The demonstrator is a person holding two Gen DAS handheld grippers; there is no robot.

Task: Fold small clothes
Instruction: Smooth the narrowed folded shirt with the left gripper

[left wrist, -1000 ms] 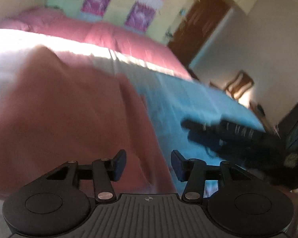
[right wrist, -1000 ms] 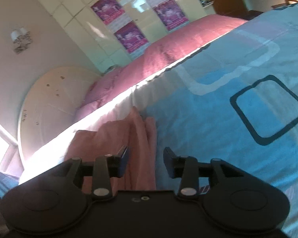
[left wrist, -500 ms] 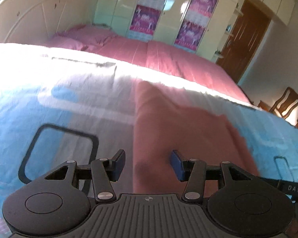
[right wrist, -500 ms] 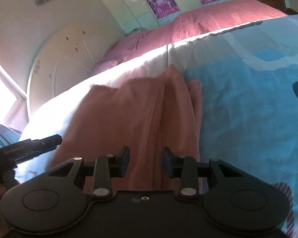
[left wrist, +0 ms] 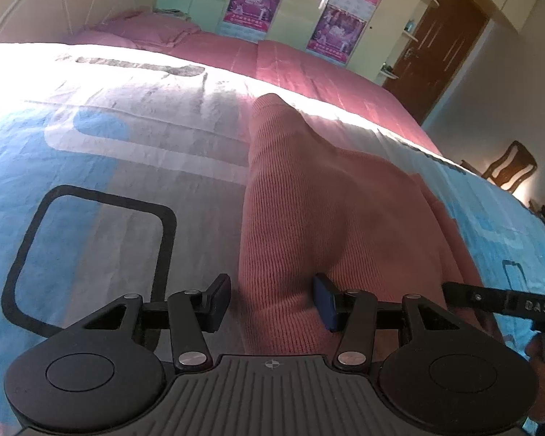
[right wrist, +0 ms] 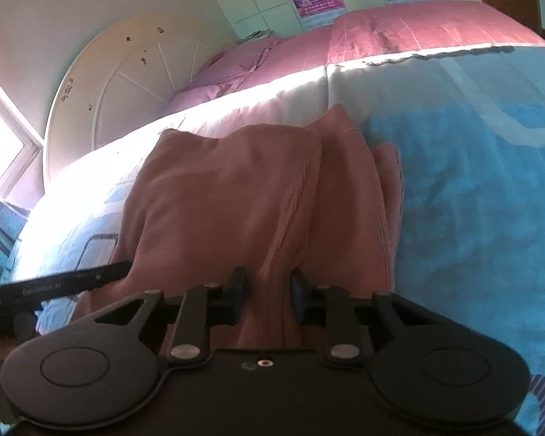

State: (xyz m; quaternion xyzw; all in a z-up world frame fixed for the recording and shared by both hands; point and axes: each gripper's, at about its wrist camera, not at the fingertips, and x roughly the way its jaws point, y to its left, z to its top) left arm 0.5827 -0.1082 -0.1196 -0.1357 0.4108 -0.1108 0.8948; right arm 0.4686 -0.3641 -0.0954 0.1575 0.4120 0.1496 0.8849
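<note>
Bedroom, blue patterned bedspread [left wrist: 101, 218]: grasp stage of a fold.

I have the pink knit garment [left wrist: 330, 218] lying partly folded on the bedspread, near edge towards me. My left gripper [left wrist: 272, 299] stands open, fabric between the jaws but the pads clear of it. My right gripper [right wrist: 267, 292] is closing on a raised fold of the same garment [right wrist: 236, 196]; whether the pads bite yet, I cannot tell. I judge the next move needs both jaws firmly on the near edge, then an even lift and carry across.
</note>
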